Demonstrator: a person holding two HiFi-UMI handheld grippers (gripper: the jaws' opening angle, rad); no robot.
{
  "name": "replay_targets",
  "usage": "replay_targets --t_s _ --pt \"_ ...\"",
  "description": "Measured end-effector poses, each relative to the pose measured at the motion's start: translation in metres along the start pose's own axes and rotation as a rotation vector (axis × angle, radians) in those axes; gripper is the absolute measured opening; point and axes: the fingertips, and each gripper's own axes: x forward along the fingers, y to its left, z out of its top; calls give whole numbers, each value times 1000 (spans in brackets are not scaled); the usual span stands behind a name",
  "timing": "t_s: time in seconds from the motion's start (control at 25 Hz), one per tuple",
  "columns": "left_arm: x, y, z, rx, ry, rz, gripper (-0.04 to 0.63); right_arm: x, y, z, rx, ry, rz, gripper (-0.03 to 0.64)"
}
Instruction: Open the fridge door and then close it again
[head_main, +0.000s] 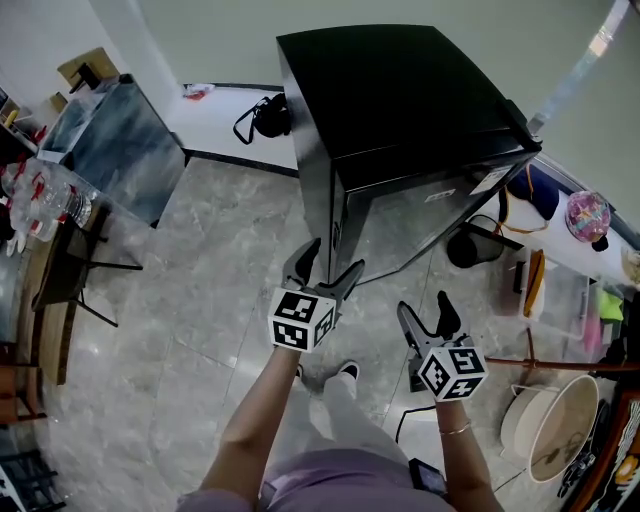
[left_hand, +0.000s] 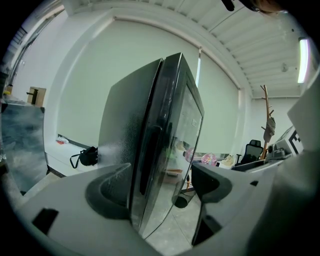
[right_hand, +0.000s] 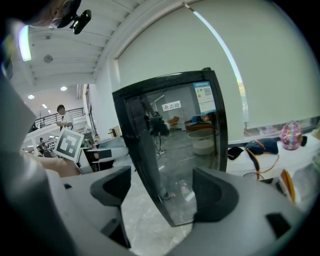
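Nearest the lens, the left tongs and the right tongs were held out side by side, each with its jaws set wide apart and nothing gripped between them. The left tongs were pointed at the near front corner of the fridge, close to it but not seen to touch. The right tongs were kept a little further back, before the door.

The fridge, black and glossy, was stood on the floor near the back wall, and its door was seen shut flush against the body. A dark upright recess along the door's near edge was taken to be the handle.

The opening step was judged not yet begun, with only the approach in hand. For the next move, one pair of tongs would have to be brought to that recess, closed or hooked on the door's edge, and drawn back in an arc about the far hinge.

Whatever was kept in the fridge was hidden by the shut door. A black bag was left on the floor against the back wall, its contents unseen. A dark round bin was set by the fridge's front right corner. A pale round tub was placed at the floor's right edge, and nothing could be made out inside it.
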Motion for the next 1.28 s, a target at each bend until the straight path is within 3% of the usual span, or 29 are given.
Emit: replay_targets --t_s 0.48,0.8,1.0,1.28 --pt "16 -2 2 25 -12 -19 196 4 -4 -14 33 21 -19 370" --pt "19 6 4 7 -18 4 112 0 -6 -14 33 23 -30 362" --pt "19 8 4 8 -23 2 103 -4 -9 -11 33 17 -38 357" --pt "20 5 1 74 21 -34 89 -10 -6 -4 24 0 -45 353"
